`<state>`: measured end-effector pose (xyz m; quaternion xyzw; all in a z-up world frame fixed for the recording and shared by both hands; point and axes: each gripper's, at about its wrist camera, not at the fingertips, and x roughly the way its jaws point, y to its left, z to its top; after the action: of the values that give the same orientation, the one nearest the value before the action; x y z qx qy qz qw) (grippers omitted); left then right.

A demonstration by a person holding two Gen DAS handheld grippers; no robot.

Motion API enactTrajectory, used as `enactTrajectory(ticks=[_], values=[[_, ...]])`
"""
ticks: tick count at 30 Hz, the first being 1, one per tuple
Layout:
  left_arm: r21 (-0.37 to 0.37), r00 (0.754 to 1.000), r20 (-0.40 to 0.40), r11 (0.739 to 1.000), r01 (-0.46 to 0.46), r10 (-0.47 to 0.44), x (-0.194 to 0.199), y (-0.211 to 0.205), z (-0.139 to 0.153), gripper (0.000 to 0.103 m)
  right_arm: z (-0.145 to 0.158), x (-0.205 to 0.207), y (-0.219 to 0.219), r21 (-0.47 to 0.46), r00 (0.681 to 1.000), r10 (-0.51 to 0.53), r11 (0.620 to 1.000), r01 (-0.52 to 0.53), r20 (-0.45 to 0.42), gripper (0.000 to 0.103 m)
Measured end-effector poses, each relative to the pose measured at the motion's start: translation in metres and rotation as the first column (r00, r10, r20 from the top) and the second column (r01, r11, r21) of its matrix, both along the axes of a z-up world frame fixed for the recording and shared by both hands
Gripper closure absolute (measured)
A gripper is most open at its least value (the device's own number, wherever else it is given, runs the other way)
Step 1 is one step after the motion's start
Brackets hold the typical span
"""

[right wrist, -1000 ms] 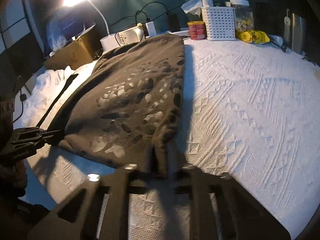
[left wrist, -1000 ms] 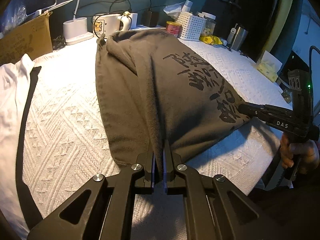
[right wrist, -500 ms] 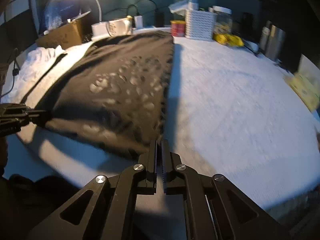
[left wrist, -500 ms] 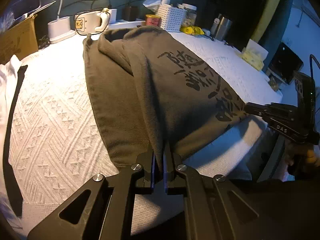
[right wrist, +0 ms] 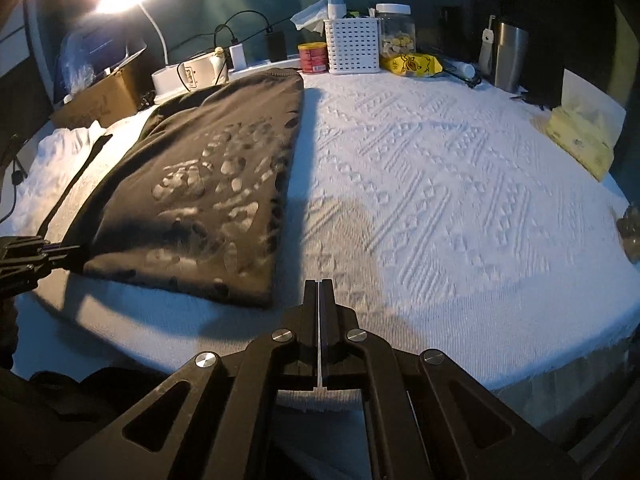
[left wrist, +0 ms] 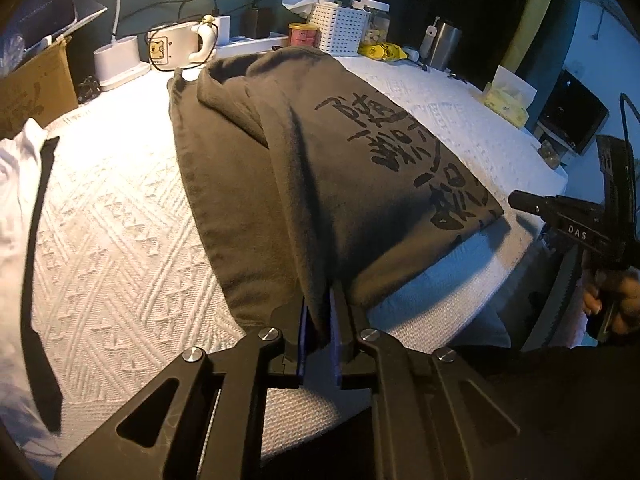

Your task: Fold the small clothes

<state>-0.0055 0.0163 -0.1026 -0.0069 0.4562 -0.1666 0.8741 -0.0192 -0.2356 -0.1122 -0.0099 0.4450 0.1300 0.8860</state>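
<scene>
Left gripper [left wrist: 319, 312] is loosening, jaws just opening around the hem of the soft grey-brown printed cotton t-shirt [left wrist: 320, 168]. Right gripper [right wrist: 319, 300] is hanging pressed together, empty. Shirt is looking light and floppy; taking hem corners is best.

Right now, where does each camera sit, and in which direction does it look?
Left wrist: on the left gripper, looking down along its fingers at the pinched brown shirt; the right gripper and hand show.
Right wrist: on the shut, empty right gripper, facing the white bedspread; the left gripper shows.
Both share shirt and basket.
</scene>
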Motion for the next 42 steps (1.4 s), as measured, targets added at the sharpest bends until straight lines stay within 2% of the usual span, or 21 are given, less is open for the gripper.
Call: enactTrajectory(ticks=[4,5,7,8,9,12,14,17,22,27,32,37,42], values=[[0.037,0.999,0.043,0.999,-0.031,0.03,-0.001,0.004,0.01,0.072,0.003,0.01,0.002,-0.007,1.0,0.006,1.0,-0.006,-0.001,0.099],[0.043,0.998,0.048,0.998,-0.043,0.041,0.0,0.007,0.011,0.067,0.004,0.013,0.002,-0.002,1.0,0.011,1.0,-0.011,0.0,0.095],[0.065,0.995,0.052,0.994,-0.086,0.082,0.006,0.012,0.014,0.06,0.006,0.019,0.002,0.011,1.0,0.017,1.0,-0.017,0.008,0.075],[0.071,0.994,0.055,0.992,-0.1,0.096,0.009,0.015,0.014,0.056,0.007,0.021,0.002,0.014,1.0,0.016,1.0,-0.016,0.013,0.058],[0.075,0.992,0.058,0.991,-0.112,0.108,0.011,0.017,0.015,0.055,0.008,0.023,0.003,0.017,1.0,0.014,1.0,-0.015,0.017,0.049],[0.098,0.987,0.072,0.984,-0.151,0.144,0.018,0.022,0.019,0.051,0.009,0.032,0.003,0.019,1.0,0.016,1.0,-0.016,0.02,0.049],[0.116,0.983,0.083,0.978,-0.172,0.163,0.024,0.023,0.021,0.04,0.009,0.039,0.002,0.017,1.0,0.011,1.0,-0.011,0.015,0.049],[0.14,0.974,0.114,0.968,-0.209,0.193,0.033,0.025,0.026,0.03,0.008,0.049,-0.001,0.017,1.0,0.001,1.0,-0.001,0.006,0.049],[0.19,0.968,0.136,0.953,-0.235,0.211,0.051,0.025,0.03,0.03,0.009,0.065,-0.003,0.024,1.0,0.003,1.0,-0.003,0.007,0.049],[0.133,0.973,0.143,0.971,-0.2,0.181,0.065,0.032,0.032,0.03,0.012,0.081,-0.004,0.011,1.0,0.008,1.0,-0.008,0.018,0.049],[0.143,0.961,0.143,0.956,-0.255,0.235,0.087,0.041,0.031,0.03,0.014,0.095,-0.005,0.023,0.999,0.029,0.999,-0.03,0.042,0.049],[0.135,0.949,0.194,0.952,-0.276,0.248,0.104,0.044,0.033,0.03,0.011,0.113,0.0,-0.002,0.997,0.054,0.999,-0.053,0.055,0.049],[0.091,0.949,0.172,0.955,-0.283,0.264,0.131,0.057,0.03,0.03,0.009,0.134,0.006,-0.002,0.996,0.066,0.998,-0.066,0.056,0.045]])
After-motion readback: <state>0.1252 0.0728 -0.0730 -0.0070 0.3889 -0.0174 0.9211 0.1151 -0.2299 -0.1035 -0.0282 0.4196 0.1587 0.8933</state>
